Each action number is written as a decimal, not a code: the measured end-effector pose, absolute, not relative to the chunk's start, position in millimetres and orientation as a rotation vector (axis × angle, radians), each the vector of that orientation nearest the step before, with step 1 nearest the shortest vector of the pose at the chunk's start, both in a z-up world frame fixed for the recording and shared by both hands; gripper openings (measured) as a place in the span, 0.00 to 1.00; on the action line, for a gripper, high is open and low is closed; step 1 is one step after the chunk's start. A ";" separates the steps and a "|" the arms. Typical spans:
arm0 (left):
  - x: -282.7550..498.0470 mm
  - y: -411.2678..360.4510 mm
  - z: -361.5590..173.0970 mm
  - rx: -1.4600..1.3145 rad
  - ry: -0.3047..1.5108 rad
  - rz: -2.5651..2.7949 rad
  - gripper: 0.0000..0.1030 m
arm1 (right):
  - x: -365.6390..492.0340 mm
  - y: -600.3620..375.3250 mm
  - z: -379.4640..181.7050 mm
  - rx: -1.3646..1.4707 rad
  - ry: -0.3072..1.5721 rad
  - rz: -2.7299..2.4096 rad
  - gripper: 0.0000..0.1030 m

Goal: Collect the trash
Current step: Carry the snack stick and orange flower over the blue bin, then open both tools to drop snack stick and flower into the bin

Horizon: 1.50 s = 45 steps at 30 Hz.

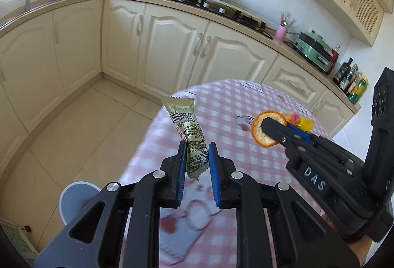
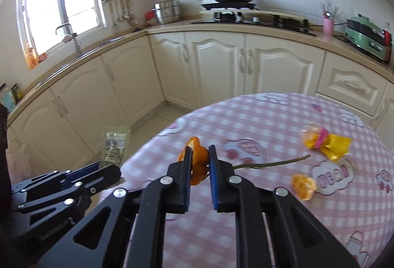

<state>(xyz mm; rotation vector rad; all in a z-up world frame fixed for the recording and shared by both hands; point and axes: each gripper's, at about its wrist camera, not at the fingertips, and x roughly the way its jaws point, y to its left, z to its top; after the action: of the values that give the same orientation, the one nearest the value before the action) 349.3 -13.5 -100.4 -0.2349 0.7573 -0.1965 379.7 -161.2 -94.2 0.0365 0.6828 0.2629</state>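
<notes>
My left gripper [image 1: 196, 148] is shut on a green-gold snack wrapper [image 1: 188, 130] and holds it upright above the left edge of the pink checked table [image 1: 221, 105]. The wrapper also shows in the right wrist view [image 2: 115, 147]. My right gripper [image 2: 200, 152] is shut on a piece of orange peel [image 2: 197, 164], held above the table; the peel also shows in the left wrist view [image 1: 261, 131]. On the table lie a yellow and pink wrapper [image 2: 325, 143], a thin green stem [image 2: 273, 163] and another orange peel piece [image 2: 303, 186].
A blue-grey bin [image 1: 73, 201] stands on the tiled floor [image 1: 98, 120] left of the table, below my left gripper. Cream cabinets [image 2: 216, 66] and a counter with a stove, a pan and appliances run along the back.
</notes>
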 end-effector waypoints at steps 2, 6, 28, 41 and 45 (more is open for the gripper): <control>342.8 1.1 -97.9 -0.242 0.746 -0.179 0.16 | 373.8 -140.6 -91.3 0.017 0.675 0.288 0.13; 328.4 38.1 -97.0 -0.263 0.732 -0.128 0.16 | 362.5 -94.8 -85.0 -0.001 0.669 0.366 0.13; 290.1 211.2 -167.0 -0.380 0.854 0.135 0.20 | 336.2 121.4 -150.0 -0.074 0.838 0.679 0.13; 301.0 226.4 -189.1 -0.413 0.891 0.159 0.39 | 357.8 130.1 -175.0 -0.065 0.888 0.659 0.13; 297.0 231.0 -189.7 -0.403 0.891 0.183 0.44 | 361.9 134.1 -178.6 -0.060 0.898 0.669 0.13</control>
<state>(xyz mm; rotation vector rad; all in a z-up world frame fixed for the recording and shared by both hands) 297.0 231.0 -189.7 -0.4034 0.8910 0.1829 361.9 134.1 -178.6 -0.0602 0.8977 0.6687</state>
